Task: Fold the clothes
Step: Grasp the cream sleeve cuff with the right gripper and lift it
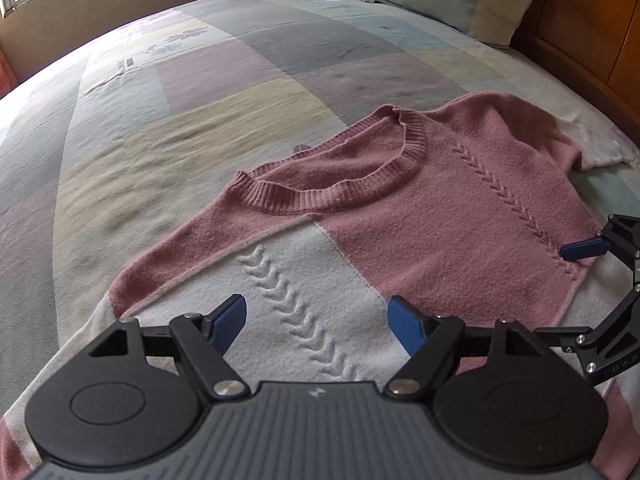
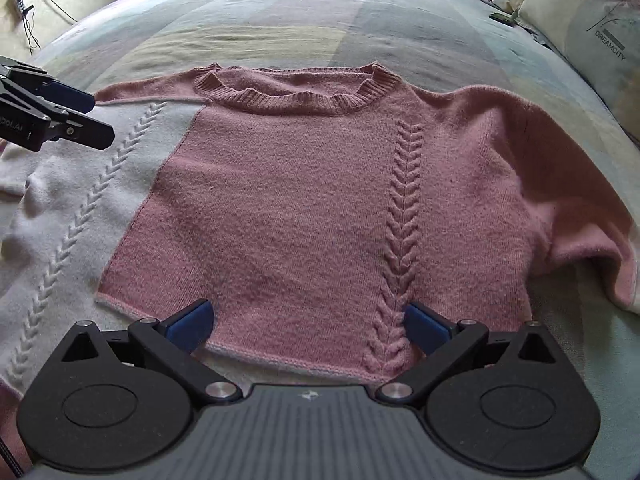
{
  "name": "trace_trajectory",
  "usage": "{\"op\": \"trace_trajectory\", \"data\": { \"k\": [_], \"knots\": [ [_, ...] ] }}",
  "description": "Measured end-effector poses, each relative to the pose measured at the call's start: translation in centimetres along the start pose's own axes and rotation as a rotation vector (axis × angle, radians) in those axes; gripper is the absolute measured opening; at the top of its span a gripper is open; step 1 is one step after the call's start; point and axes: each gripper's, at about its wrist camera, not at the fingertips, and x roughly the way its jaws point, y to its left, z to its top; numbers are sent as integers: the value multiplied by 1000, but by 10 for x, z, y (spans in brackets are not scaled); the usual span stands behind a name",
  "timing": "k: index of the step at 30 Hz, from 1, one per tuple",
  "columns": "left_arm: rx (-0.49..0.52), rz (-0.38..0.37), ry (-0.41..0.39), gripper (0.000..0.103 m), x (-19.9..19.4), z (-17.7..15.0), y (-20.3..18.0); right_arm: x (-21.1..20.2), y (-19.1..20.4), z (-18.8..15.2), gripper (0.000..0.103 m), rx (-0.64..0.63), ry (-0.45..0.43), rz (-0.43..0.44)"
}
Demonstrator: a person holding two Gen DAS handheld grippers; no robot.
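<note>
Sweater (image 2: 280, 208): laid flat on the bed (image 2: 280, 12) — collar toward the far edge.
Left gripper (image 1: 316, 322): spread wide over the white panel.
Right gripper (image 2: 308, 318): spread wide — held at the hem.

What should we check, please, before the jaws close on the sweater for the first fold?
1. Sweater lies flat, front up, on the bed: ok.
2. Left gripper jaws open, over the white panel: ok.
3. Right gripper jaws open, straddling the pink bottom hem: ok.
4. Sleeves spread out: not ok; the pink sleeve is bunched towards the bed's edge.
5. Fold path free of clutter: ok; the pillow and a small dark object lie beyond the sweater.
6. Whether either gripper touches the fabric: cannot tell.
</note>
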Motion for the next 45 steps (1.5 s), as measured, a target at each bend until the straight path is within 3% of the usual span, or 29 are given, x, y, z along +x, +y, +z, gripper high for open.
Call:
{"op": "trace_trajectory", "data": {
  "k": [5, 7, 13, 17, 22, 32, 40, 42, 45],
  "knots": [
    [-7, -49, 9, 78, 21, 24, -37, -15, -24, 7, 103, 61, 7, 70],
    [-8, -56, 16, 78, 30, 33, -49, -27, -41, 13, 103, 109, -39, 80],
    [-11, -71, 69, 78, 61, 51, -75, -46, -130, 19, 103, 316, -147, -26],
    [-11, -94, 87, 78, 72, 54, -86, -43, -201, -11, 103, 592, -102, -46],
    [6, -81, 108, 81, 82, 57, -96, -55, -261, -60, 103, 816, -180, -56],
    [8, -60, 121, 84, 89, 68, -104, -53, -350, -72, 103, 1023, -391, -16],
    [8, -57, 122, 84, 90, 70, -108, -50, -398, -79, 103, 1171, -485, 49],
    [2, -55, 118, 84, 90, 68, -108, -51, -405, -82, 99, 1214, -492, 74],
    [-4, -53, 115, 84, 89, 66, -108, -52, -403, -86, 82, 1186, -467, 39]
  ]
}}
